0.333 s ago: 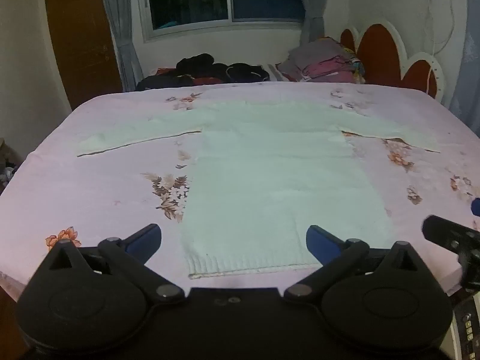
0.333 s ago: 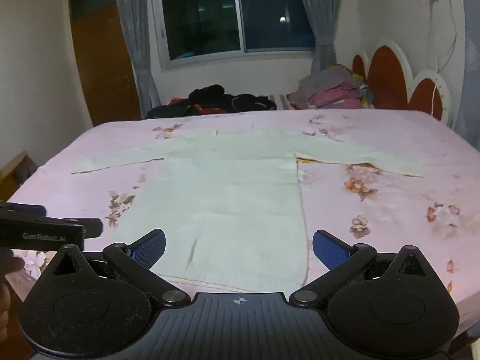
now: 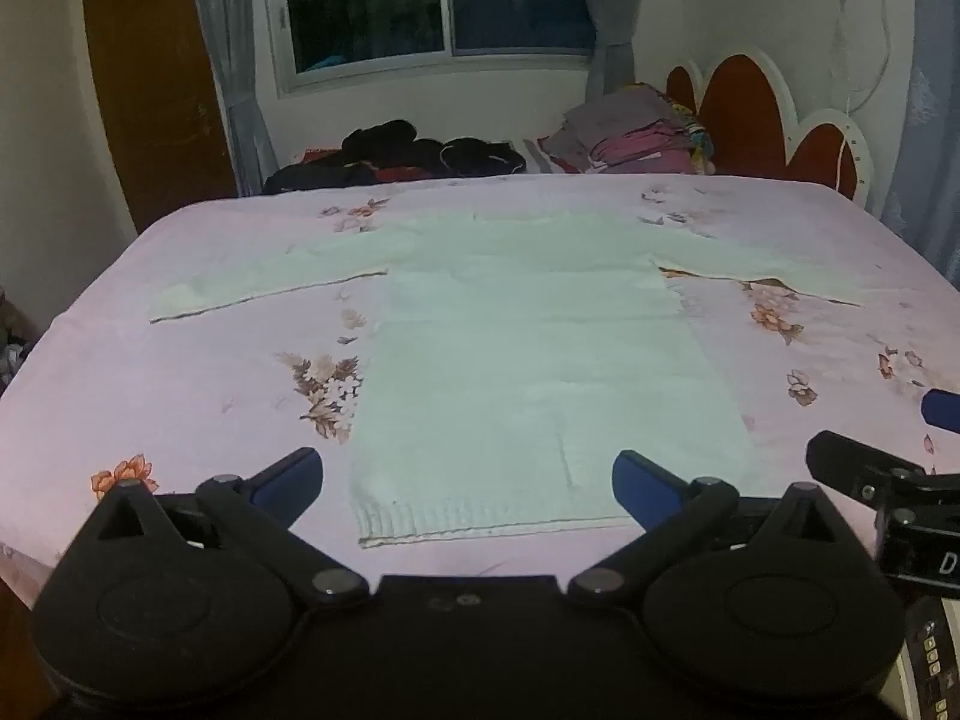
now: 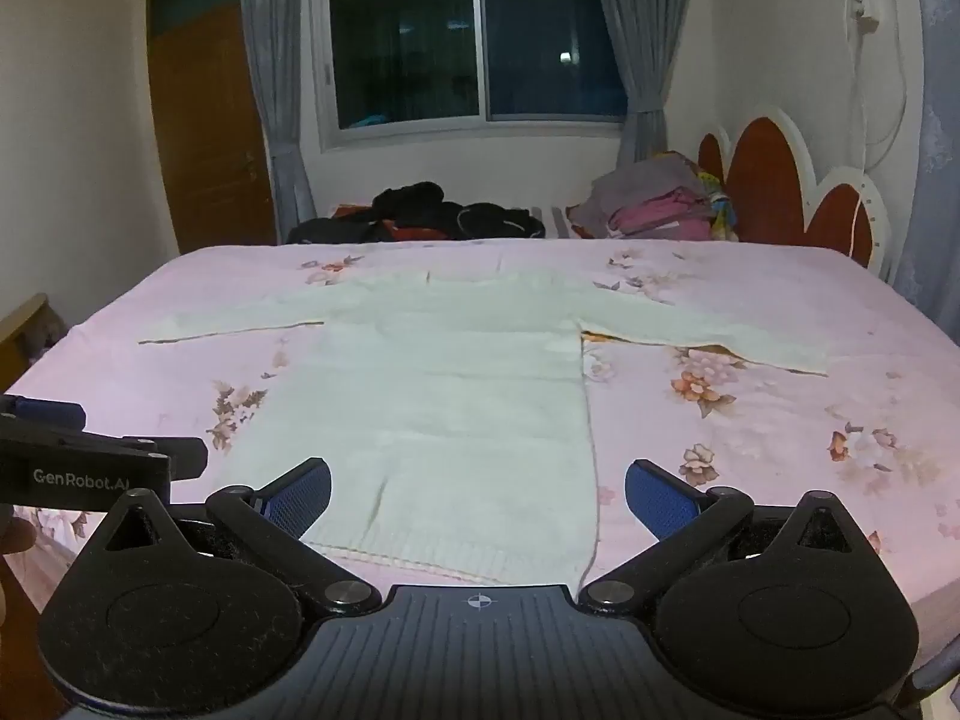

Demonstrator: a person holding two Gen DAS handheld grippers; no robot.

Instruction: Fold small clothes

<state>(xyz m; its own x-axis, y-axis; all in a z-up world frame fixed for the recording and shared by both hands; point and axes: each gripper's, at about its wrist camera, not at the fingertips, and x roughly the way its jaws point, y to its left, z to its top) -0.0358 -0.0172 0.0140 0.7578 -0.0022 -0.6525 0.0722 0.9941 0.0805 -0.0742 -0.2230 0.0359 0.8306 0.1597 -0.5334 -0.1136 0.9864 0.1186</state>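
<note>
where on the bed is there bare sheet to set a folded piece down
Bare pink floral bedsheet lies left of the pale knitted sweater's body, below its left sleeve. Another free patch lies right of the body, below the right sleeve. The far edge is crowded: dark clothes pile and folded pink-grey stack.

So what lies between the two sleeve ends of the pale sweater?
Only the sweater's own body; in both wrist views it lies flat on the pink floral bedsheet, sleeves spread.
</note>
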